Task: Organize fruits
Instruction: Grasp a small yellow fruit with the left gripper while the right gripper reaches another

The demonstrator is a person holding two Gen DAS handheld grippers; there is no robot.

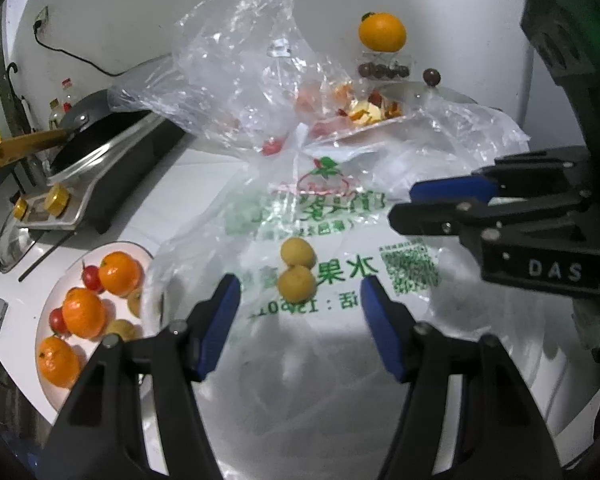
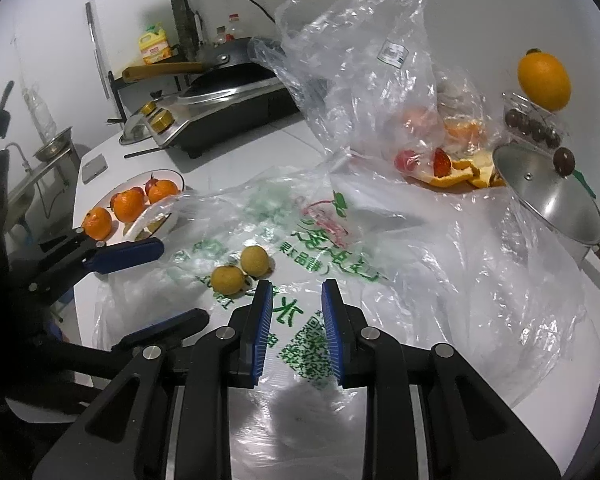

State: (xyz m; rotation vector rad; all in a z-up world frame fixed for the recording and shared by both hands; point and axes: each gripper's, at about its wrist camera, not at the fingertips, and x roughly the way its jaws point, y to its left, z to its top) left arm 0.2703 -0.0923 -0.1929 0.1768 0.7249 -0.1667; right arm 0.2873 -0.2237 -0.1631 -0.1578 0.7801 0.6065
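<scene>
White countertop point(image 1: 204, 184), printed plastic bag point(image 1: 340, 248) spread flat, plate of fruit point(image 1: 56, 300), induction cooker point(image 1: 112, 176), lidded pot point(image 2: 552, 196)

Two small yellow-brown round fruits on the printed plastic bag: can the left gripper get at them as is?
Probably yes. The two small yellow-brown round fruits lie uncovered just ahead of the left gripper, its jaws apart; the right gripper stays off to the side.
</scene>
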